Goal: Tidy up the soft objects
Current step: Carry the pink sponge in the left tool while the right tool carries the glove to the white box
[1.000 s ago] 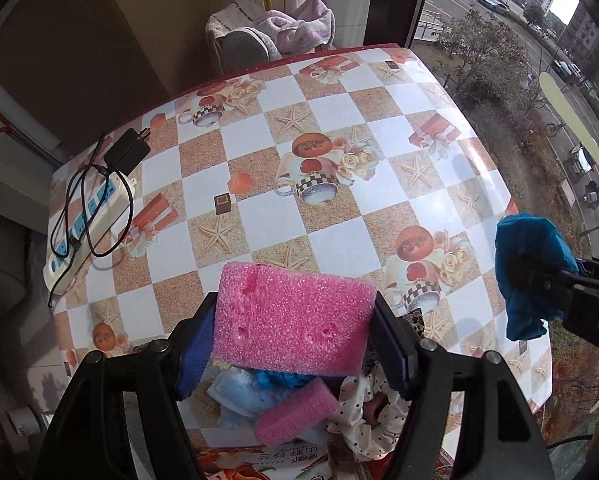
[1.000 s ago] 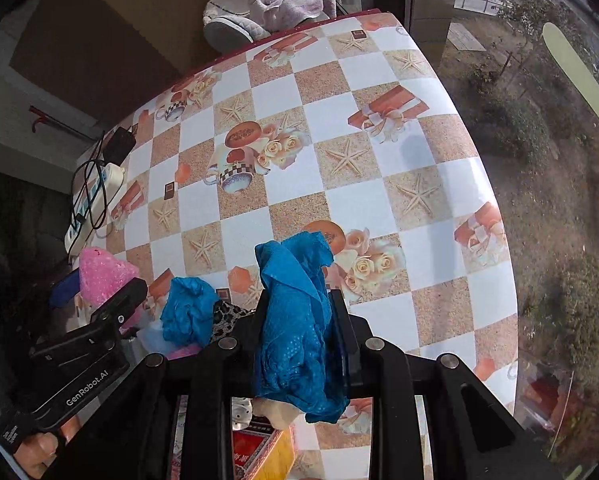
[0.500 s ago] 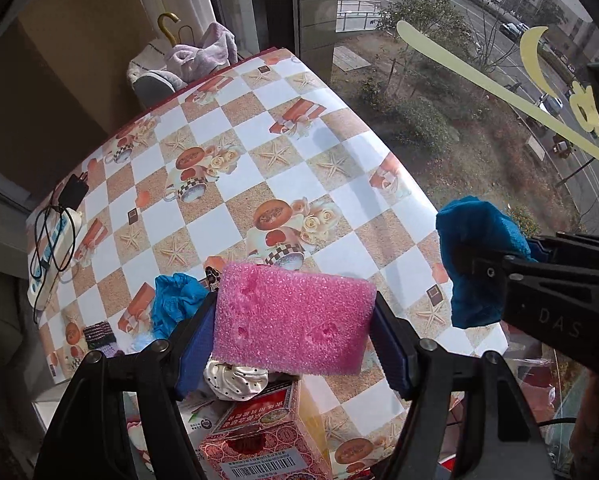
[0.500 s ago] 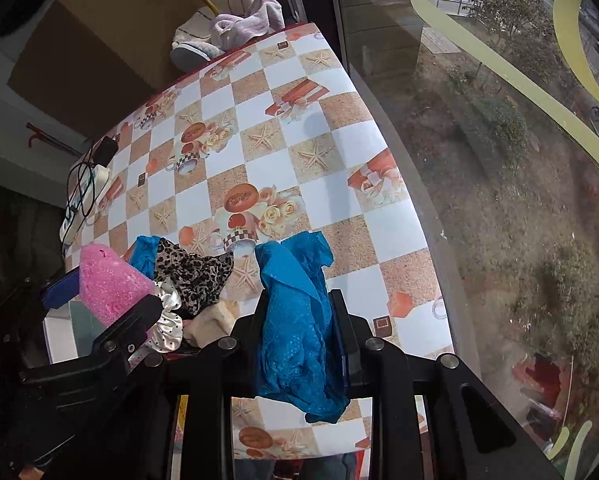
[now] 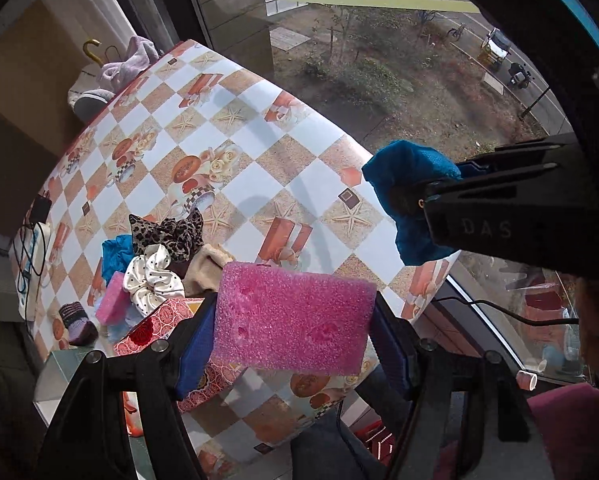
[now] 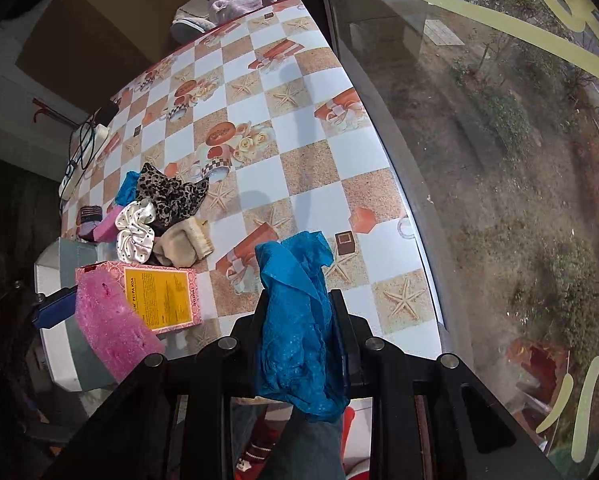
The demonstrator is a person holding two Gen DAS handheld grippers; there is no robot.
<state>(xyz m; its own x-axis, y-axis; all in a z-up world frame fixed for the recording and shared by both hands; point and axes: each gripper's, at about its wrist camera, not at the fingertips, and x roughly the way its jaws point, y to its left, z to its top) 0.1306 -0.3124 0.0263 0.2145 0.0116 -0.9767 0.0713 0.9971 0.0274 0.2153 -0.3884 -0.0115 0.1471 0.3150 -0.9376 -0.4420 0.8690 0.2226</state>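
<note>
The left gripper (image 5: pixel 293 334) clamps the pink sponge (image 5: pixel 291 318) between its jaws; the right gripper (image 6: pixel 299 320) pinches the blue cloth (image 6: pixel 297 316), both above the surface (image 6: pixel 307 128).

A lived-in home is indicated, in a room set beside a large window. The counter (image 6: pixel 311 152) is covered with a checked oilcloth printed with cups, roses, starfish and gift boxes. Household soft goods are heaped on it: a leopard-print scrunchie (image 6: pixel 171 196), a dotted satin scrunchie (image 6: pixel 135 232) and a beige cloth (image 6: pixel 183 242). A power strip (image 6: pixel 83 156) with cables is seen at the far edge, and a lilac towel (image 6: pixel 239 0) beyond the end. A street with trees and parked vehicles is seen far below through the glass (image 6: pixel 499 120).
</note>
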